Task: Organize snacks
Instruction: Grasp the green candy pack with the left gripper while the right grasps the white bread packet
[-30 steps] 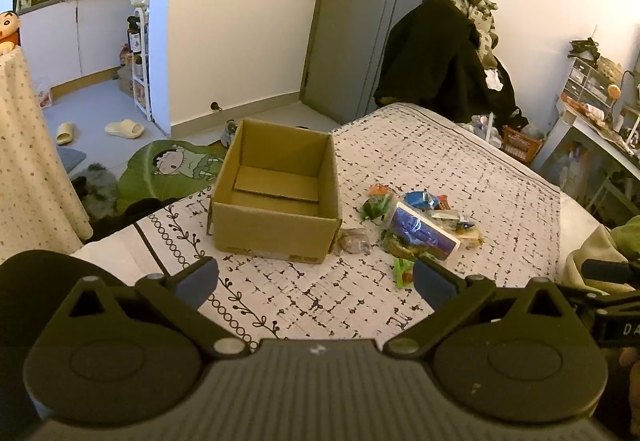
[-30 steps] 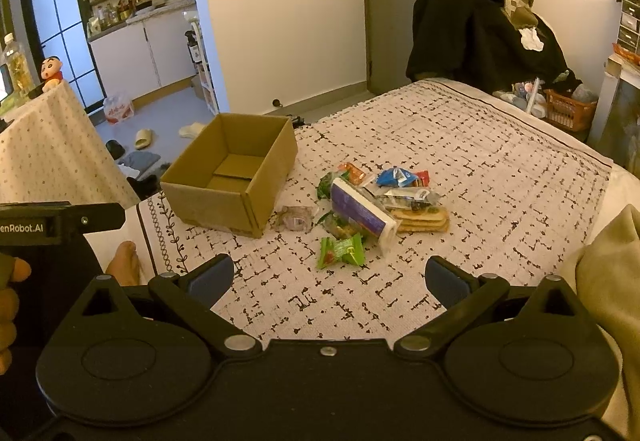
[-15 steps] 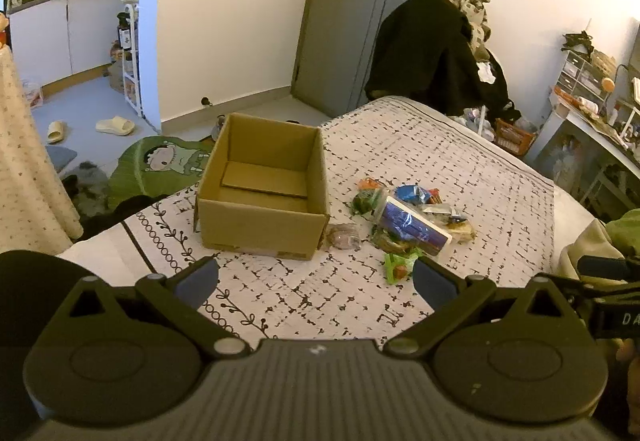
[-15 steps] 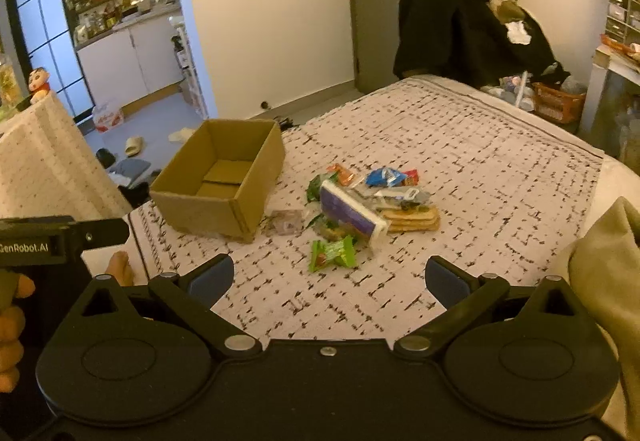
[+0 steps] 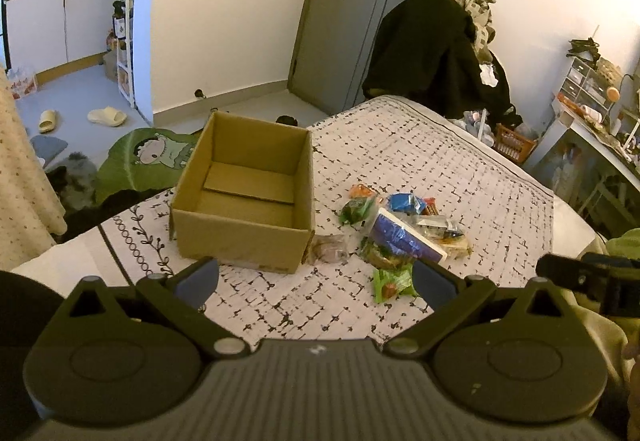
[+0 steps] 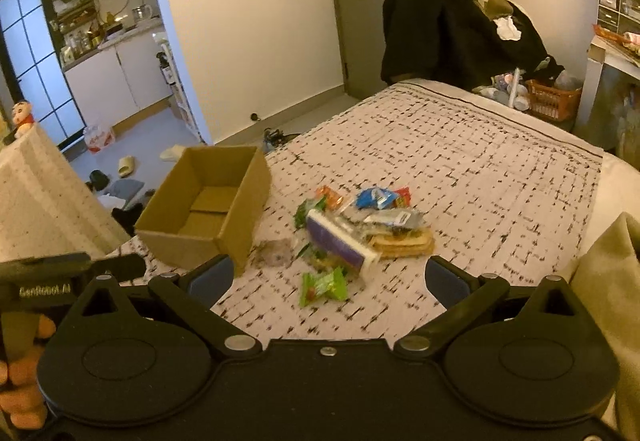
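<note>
In the left wrist view my left hand-held gripper [image 5: 316, 277] fills the bottom of the frame, level and pointing forward over the bed [image 5: 460, 161], its two fingers spread wide apart with nothing between them. Just above the left finger, centre-left of the frame, the cardboard box [image 5: 244, 197] sits open on the patterned bedspread with only its folded flaps inside. To its right, in the middle of the frame, lies the pile of snacks [image 5: 400, 229]: a purple-and-white packet [image 5: 404, 239] on top, a blue wrapper [image 5: 406, 201] behind it, and a green wrapper [image 5: 392, 283] nearest me, just beside my right finger's tip. At the right edge the body of my other tool pokes in. In the right wrist view my right hand-held gripper [image 6: 326, 279] likewise sits low and level across the bottom, fingers wide apart and holding nothing. The green wrapper [image 6: 324, 285] lies on the bed between the two fingertips, apart from both. The box [image 6: 208, 209] stands left of centre and the snack pile [image 6: 360, 225] sits centre frame, above the green wrapper. At the lower left edge my left hand [image 6: 20, 381] grips the handle of the other tool.
</note>
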`<state>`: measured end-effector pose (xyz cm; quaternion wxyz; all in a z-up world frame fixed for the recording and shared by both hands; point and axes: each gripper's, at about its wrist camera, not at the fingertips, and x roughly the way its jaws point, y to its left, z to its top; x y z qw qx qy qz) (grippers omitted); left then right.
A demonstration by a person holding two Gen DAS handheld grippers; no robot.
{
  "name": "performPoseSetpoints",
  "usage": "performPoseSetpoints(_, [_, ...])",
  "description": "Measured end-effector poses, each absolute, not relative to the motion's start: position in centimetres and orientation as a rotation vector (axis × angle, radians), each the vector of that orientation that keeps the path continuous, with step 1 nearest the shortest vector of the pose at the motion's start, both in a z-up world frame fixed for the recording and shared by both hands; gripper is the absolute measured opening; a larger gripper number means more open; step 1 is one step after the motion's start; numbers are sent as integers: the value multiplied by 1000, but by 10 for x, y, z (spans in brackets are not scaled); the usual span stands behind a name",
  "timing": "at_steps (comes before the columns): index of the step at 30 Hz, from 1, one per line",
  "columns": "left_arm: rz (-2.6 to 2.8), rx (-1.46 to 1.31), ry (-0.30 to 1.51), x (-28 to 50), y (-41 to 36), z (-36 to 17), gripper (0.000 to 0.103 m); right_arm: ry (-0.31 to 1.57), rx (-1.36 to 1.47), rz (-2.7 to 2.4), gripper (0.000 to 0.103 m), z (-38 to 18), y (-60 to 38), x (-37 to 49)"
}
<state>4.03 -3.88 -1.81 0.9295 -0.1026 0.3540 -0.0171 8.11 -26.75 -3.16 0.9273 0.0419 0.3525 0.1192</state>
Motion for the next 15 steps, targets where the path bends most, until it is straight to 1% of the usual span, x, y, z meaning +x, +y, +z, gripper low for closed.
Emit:
performPoseSetpoints(2, [-36, -215, 733, 46, -41, -21, 100, 720, 96, 234, 103, -30, -271, 92])
performPoseSetpoints(11, [-43, -227, 758, 74, -55, -30, 100, 702, 99, 227, 103, -13, -277, 143])
performPoseSetpoints(15, [-45, -237, 754, 85, -61, -32, 100, 696, 58, 253, 103, -16, -273, 166])
